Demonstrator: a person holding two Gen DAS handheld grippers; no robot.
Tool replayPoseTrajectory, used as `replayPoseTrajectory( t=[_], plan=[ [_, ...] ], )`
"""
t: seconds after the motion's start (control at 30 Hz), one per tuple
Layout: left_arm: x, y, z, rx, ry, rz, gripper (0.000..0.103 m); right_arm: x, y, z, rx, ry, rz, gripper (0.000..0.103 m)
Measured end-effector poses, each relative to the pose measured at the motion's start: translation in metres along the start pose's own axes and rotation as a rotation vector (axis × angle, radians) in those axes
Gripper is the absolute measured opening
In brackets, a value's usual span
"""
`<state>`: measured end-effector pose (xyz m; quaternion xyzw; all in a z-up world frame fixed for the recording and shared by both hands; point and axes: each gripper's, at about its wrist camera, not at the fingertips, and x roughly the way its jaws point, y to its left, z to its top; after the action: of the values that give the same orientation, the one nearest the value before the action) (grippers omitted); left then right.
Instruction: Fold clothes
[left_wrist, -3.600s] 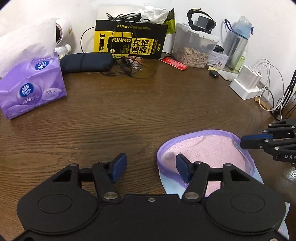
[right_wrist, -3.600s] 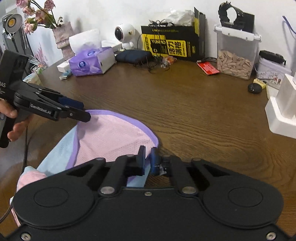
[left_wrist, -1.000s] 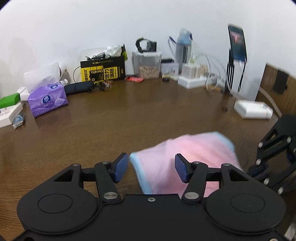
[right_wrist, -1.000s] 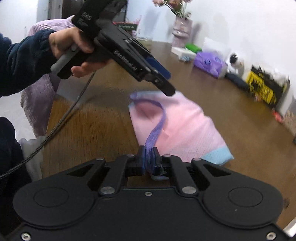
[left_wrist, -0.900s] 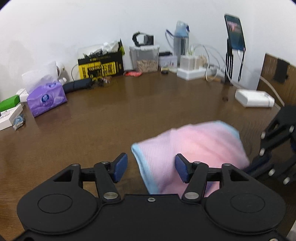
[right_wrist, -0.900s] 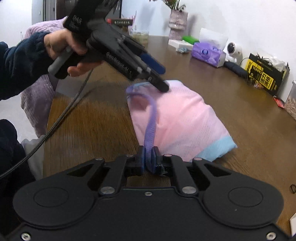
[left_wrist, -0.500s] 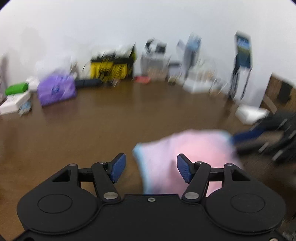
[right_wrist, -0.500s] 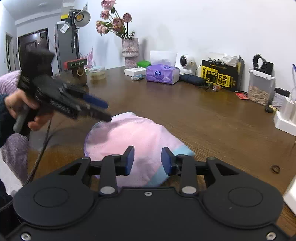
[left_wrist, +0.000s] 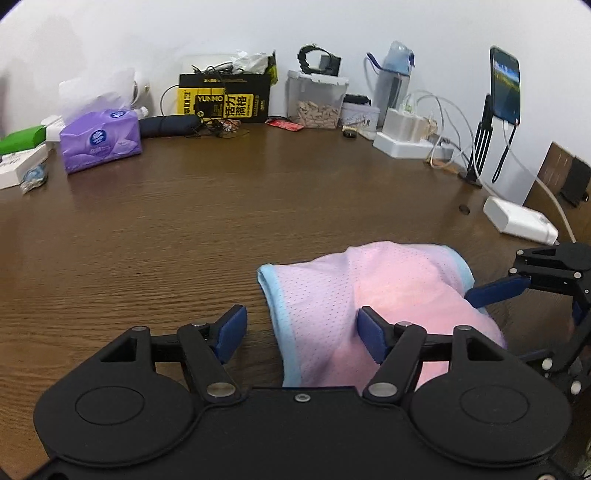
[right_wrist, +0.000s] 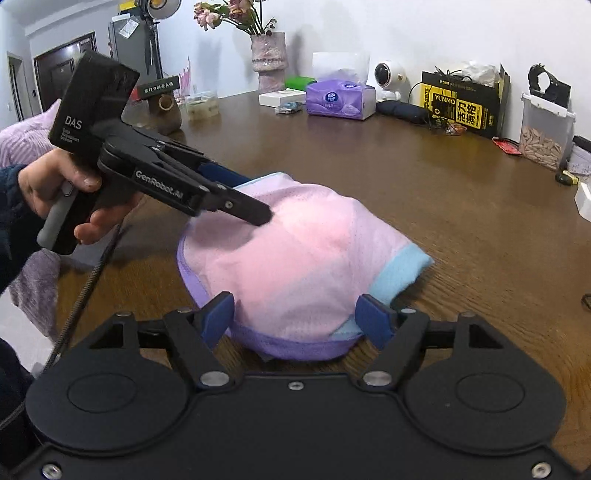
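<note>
Garment (left_wrist: 373, 295), pink mesh w/ blue and purple trim, lying in a rough folded mound on wooden table (left_wrist: 184, 221), near front edge. Left to right in left wrist view: left gripper (left_wrist: 301, 334) jaws wide apart, nothing held, left pad over bare wood, right pad over the pink cloth; blue-trimmed edge running between them. Long axis approx. left-right across that view. Right gripper (right_wrist: 295, 319) also spread wide, empty, straddling the purple-hemmed end from the garment's far right side. Both about equally near; left gripper closer to the blue edge, so prob. the one for next pinch. Hidden: garment's near end under both gripper bodies; layers beneath the mound not readable; contact of pads w/ cloth unclear.
</note>
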<state>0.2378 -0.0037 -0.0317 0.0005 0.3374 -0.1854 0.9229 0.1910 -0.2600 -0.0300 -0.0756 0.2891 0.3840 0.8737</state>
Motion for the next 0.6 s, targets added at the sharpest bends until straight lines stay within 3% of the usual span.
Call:
replayPoseTrajectory(
  t=[0.07, 0.23, 0.27, 0.3, 0.37, 0.4, 0.47, 0.6],
  plan=[
    [-0.003, 0.005, 0.009, -0.022, -0.023, 0.017, 0.073, -0.004, -0.007, 0.005, 0.018, -0.031, -0.014, 0.08],
    [0.026, 0.005, 0.029, -0.023, -0.014, 0.054, 0.075, 0.002, -0.04, 0.032, 0.141, -0.128, -0.087, 0.08],
    [0.035, 0.003, 0.03, -0.008, -0.005, 0.091, 0.074, 0.01, -0.046, 0.035, 0.164, -0.128, -0.098, 0.076],
    [0.04, 0.001, 0.03, 0.007, -0.002, 0.125, 0.074, 0.014, -0.049, 0.037, 0.174, -0.128, -0.104, 0.064],
    [0.045, -0.002, 0.026, 0.041, 0.004, 0.172, 0.072, 0.03, -0.057, 0.041, 0.207, -0.089, -0.09, 0.047],
    [0.047, -0.002, 0.025, 0.046, 0.012, 0.184, 0.071, 0.04, -0.061, 0.042, 0.224, -0.059, -0.078, 0.043],
    [0.051, 0.002, 0.022, 0.042, 0.027, 0.199, 0.067, 0.052, -0.063, 0.04, 0.226, -0.017, -0.062, 0.042],
    [0.051, 0.019, 0.02, 0.007, 0.035, 0.238, 0.067, 0.061, -0.062, 0.033, 0.205, 0.035, -0.062, 0.041]
  ],
)
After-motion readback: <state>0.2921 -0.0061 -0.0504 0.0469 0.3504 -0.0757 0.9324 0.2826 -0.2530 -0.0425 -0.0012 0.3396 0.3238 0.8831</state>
